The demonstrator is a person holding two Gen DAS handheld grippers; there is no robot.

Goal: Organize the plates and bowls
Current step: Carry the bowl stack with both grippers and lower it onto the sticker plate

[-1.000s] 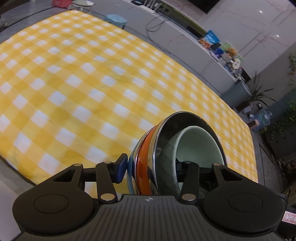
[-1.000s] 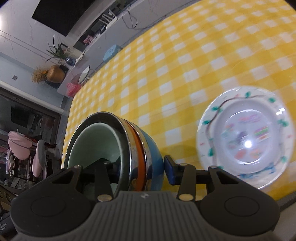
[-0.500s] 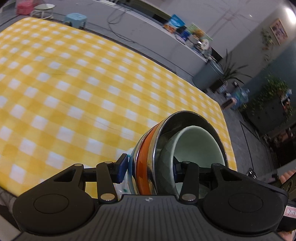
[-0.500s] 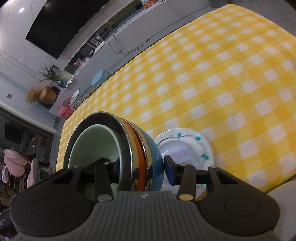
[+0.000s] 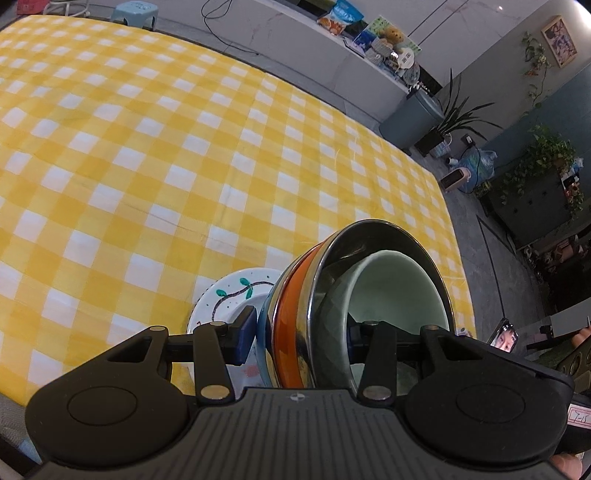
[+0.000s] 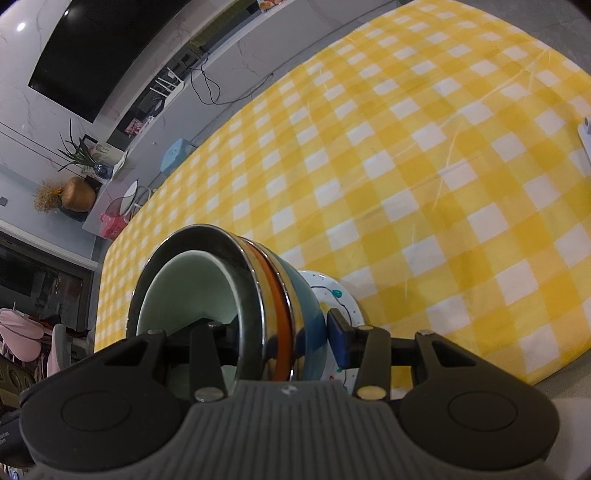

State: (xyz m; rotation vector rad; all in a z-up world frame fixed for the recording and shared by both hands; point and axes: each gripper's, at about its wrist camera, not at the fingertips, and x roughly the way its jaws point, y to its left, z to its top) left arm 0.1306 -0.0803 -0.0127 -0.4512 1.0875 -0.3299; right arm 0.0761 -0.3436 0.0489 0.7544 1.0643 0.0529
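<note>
Yellow-and-white checked tablecloth (image 5: 155, 155) covers the table, mostly bare in both views. Beyond its far edge, left wrist view: grey counter (image 5: 295, 40) w/ snack packets and boxes, a light blue stool (image 5: 135, 9), a grey bin (image 5: 412, 118) next to a potted plant (image 5: 452, 122), dark cabinet w/ leafy plants further right. Right wrist view: big dark screen (image 6: 110, 48) on the wall, cables hanging off the counter, a gold vase (image 6: 77, 194) w/ dried stems, a pink bag (image 6: 112, 225), and a white edge of sth at the far right of the table, can't tell what. Nothing stands on the cloth between the grippers and the far side. Stack of bowls (image 5: 354, 299) sits tipped on its side near the table's front edge, held up between both grippers: pale green bowl innermost, then a shiny steel one, an orange band, blue outermost. Just behind/under it, flat on the cloth, a white plate (image 5: 229, 299) w/ green leaf and dark vine pattern; stack hides most of it. Left gripper (image 5: 299, 339) grips the stack's rim, one finger inside the green bowl, blue pad on the outer blue wall, so fingers medium-wide, clamped on the stack. Right gripper (image 6: 280, 341) does the same from the opposite side: one finger inside the green bowl, blue pad against the blue outside.
</note>
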